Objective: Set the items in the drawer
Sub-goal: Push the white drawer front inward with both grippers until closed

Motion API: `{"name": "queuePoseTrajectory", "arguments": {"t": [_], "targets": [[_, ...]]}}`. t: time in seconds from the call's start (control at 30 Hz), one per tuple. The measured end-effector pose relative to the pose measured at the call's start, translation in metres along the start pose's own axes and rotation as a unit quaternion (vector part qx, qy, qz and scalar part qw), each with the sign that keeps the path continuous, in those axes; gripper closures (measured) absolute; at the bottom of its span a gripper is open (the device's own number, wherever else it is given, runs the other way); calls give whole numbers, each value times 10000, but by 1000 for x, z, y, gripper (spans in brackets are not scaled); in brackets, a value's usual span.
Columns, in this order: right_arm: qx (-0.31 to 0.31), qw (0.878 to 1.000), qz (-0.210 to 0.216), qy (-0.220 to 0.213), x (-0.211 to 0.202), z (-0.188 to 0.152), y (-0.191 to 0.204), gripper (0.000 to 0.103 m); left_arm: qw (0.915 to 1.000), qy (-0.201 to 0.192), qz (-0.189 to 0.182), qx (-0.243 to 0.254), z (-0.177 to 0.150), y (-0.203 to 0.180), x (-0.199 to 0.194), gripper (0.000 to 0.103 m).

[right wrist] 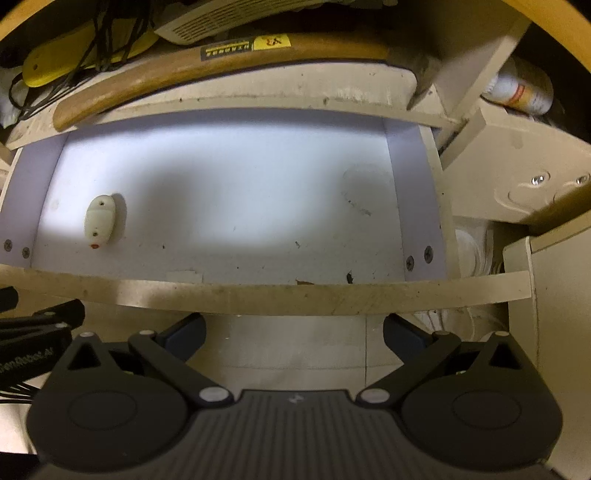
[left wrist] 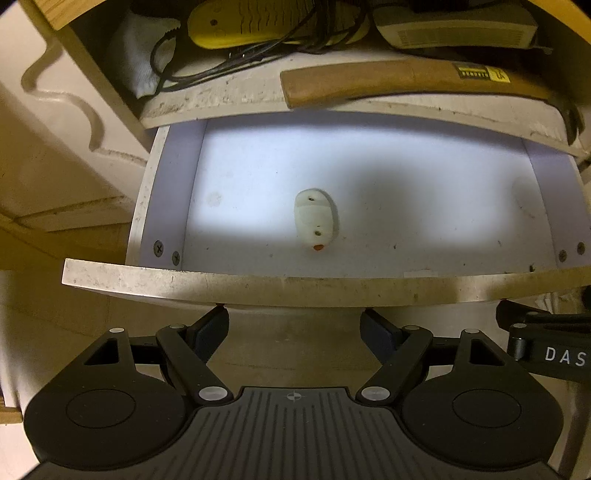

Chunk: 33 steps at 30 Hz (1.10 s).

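With both claws held just short of the drawer front, you begin from two empty tools. The left gripper (left wrist: 294, 330) has its jaws spread wide and nothing between its dark blue pads (left wrist: 210, 332); the right gripper (right wrist: 294, 332) stands the same, apart and unloaded. Each sits at the bottom centre of its own view, and the two tools lie side by side: the right one's linkage shows at the lower right of the left view.

Beyond the fingertips runs the drawer (left wrist: 229, 282), pulled out, its front edge a pale, scuffed band across the middle of both frames. Its floor is smooth white laminate, speckled with grit and lit in a bright patch. One small item (left wrist: 314, 221) already lies on that floor: a pale, rounded oval of hard plastic with two screw holes and an orange tip, its long axis running roughly front to back.

Judge the critical relation thus: the items left to stow lie straight ahead and above the drawer, on the shelf (left wrist: 236, 94) in the upper part of both frames. The hammer (left wrist: 369, 83) is nearest, its smooth wooden handle lying crosswise, left to right, so your jaws would close across it. Behind it rest a yellow plastic tool (left wrist: 236, 27), tangled black cable (left wrist: 207, 70) and a ribbed grey box (left wrist: 454, 31). Neither gripper is clearly nearer the handle.
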State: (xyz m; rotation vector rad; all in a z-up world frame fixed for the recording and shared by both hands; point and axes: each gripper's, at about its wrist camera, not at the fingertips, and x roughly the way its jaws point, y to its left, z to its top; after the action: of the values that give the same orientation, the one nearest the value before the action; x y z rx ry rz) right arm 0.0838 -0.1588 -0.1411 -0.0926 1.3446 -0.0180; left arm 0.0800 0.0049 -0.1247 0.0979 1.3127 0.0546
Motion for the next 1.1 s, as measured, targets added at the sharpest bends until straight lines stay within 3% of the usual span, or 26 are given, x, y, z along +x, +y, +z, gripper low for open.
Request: {"name": "queuePoseTrajectory", "arguments": {"t": [1.1], "targets": [[14,9985,-42,-553,5,59,4,0,9992,-393,-51,-21,65,2,16,25]]}}
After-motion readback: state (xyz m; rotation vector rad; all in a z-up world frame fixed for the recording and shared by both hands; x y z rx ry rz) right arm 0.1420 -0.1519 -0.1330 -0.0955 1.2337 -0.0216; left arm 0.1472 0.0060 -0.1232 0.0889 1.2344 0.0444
